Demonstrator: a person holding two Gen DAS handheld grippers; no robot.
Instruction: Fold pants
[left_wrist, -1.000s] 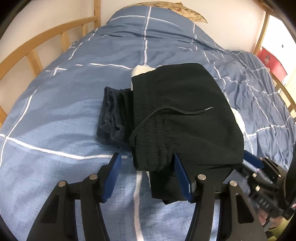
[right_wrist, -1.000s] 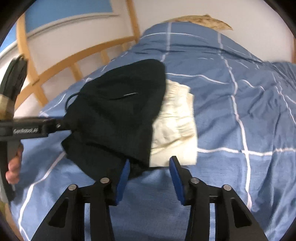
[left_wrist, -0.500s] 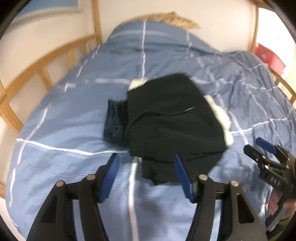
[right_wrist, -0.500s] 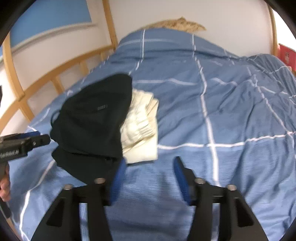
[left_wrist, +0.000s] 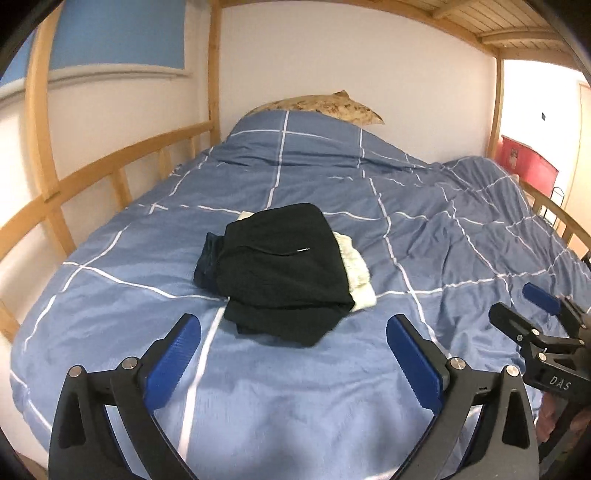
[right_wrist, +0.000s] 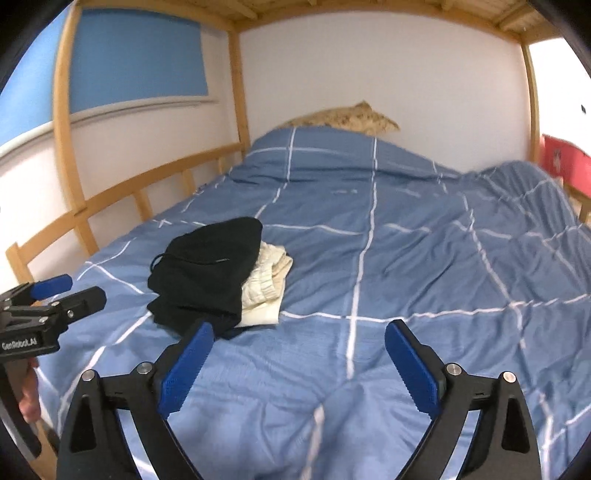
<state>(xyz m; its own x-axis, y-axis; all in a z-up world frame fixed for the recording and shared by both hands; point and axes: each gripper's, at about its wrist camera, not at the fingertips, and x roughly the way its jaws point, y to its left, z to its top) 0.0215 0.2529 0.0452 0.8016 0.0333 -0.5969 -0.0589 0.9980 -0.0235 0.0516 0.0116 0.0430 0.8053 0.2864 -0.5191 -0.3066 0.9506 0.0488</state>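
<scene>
Folded black pants (left_wrist: 284, 266) (right_wrist: 207, 275) lie on top of a small pile on the blue checked bed, with a drawstring showing across the top. Under them are folded cream pants (left_wrist: 356, 275) (right_wrist: 267, 284) and a dark navy garment (left_wrist: 207, 264). My left gripper (left_wrist: 293, 326) hovers well back from the pile, its jaws opening wide with only bedding between them. My right gripper (right_wrist: 299, 334) is to the right of the pile, jaws likewise opening, nothing between them. Each gripper shows at the edge of the other's view: the right gripper (left_wrist: 535, 314), the left gripper (right_wrist: 70, 291).
The blue duvet (left_wrist: 424, 229) covers the whole bed, rumpled at the right. A wooden rail (left_wrist: 103, 173) runs along the left by the wall. A patterned pillow (left_wrist: 321, 105) lies at the head. A red box (left_wrist: 528, 162) stands beyond the right rail.
Both grippers let go of the black pants, opened wide, and pulled back and up from the pile. The pants now rest folded on the stack.
</scene>
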